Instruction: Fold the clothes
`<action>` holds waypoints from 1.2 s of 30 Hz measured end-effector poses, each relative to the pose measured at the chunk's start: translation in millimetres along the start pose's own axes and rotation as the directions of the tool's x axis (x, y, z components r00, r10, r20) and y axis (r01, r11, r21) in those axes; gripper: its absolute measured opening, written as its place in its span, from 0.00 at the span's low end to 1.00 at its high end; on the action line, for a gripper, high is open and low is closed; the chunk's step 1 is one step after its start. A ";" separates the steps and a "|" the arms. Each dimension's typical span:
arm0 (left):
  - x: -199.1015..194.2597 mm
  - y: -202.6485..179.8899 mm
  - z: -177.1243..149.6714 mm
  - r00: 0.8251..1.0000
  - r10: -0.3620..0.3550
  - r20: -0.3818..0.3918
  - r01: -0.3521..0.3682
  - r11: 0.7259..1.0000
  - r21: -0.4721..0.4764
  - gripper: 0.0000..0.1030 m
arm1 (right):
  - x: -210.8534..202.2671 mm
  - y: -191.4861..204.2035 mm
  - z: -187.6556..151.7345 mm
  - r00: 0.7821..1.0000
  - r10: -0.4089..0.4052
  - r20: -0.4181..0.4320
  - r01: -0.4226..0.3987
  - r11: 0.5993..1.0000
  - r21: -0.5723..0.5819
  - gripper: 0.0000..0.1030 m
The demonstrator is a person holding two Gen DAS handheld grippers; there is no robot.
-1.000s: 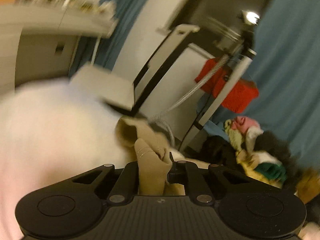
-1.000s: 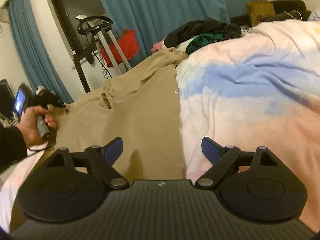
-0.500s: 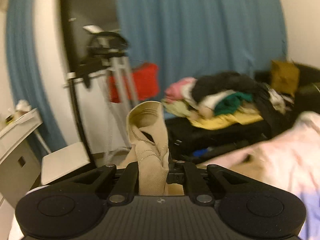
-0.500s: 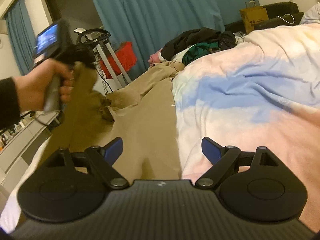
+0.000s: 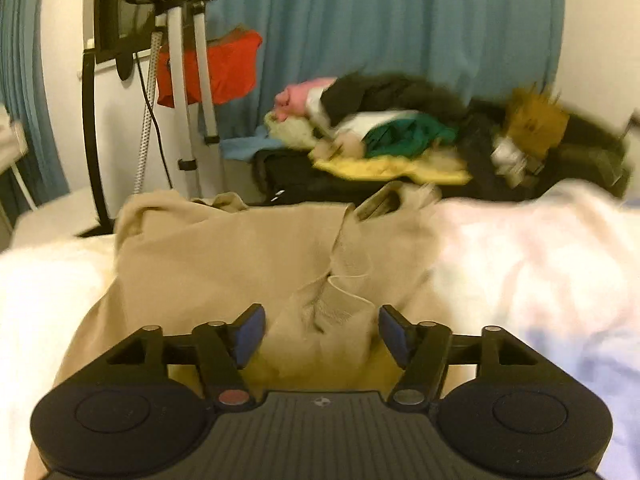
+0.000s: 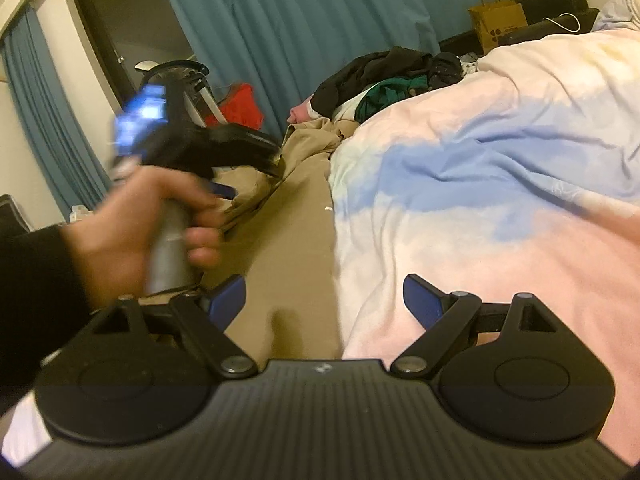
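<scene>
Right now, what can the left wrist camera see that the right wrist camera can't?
Only the left wrist view shows the open left gripper from behind, a yellow garment under the clothes pile and a white cord on the tan trousers.

Only the right wrist view shows the open right gripper, the hand holding the other gripper, a cardboard bag and a dark doorway.

Both show the trousers, pastel duvet, blue curtain, red cloth and pile.

A bed covered by a pastel pink, blue and white duvet carries the work. Tan trousers lie spread directly on it along the duvet's edge, their waistband bunched and rumpled.
</scene>
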State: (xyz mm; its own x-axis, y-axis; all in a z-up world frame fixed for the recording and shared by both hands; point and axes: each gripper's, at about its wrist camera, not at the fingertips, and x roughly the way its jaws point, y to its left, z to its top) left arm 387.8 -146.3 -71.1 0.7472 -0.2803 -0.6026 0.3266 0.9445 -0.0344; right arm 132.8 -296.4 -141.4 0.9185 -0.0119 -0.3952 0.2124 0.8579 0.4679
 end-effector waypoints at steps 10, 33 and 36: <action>-227.7 47.0 -68.6 0.993 -0.029 0.117 0.037 0.997 -0.068 0.80 | -20.1 15.3 2.6 0.998 0.062 0.023 -0.060 0.996 -0.073 0.84; -328.6 152.0 -137.4 0.984 -0.085 0.157 0.129 0.947 -0.294 0.80 | -40.5 123.2 -102.4 0.665 0.464 -0.585 -0.477 0.867 0.146 0.44; -326.3 161.7 -140.0 0.988 -0.081 0.133 0.120 0.940 -0.321 0.80 | -42.2 132.6 -103.3 0.657 0.456 -0.601 -0.488 0.864 0.122 0.17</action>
State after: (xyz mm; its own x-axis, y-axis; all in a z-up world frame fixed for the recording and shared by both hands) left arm 115.7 121.8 8.4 0.7888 -0.3757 -0.4864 0.2108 0.9088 -0.3601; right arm 87.7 -129.1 -144.3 0.4997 0.6917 -0.5214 -0.2243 0.6847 0.6934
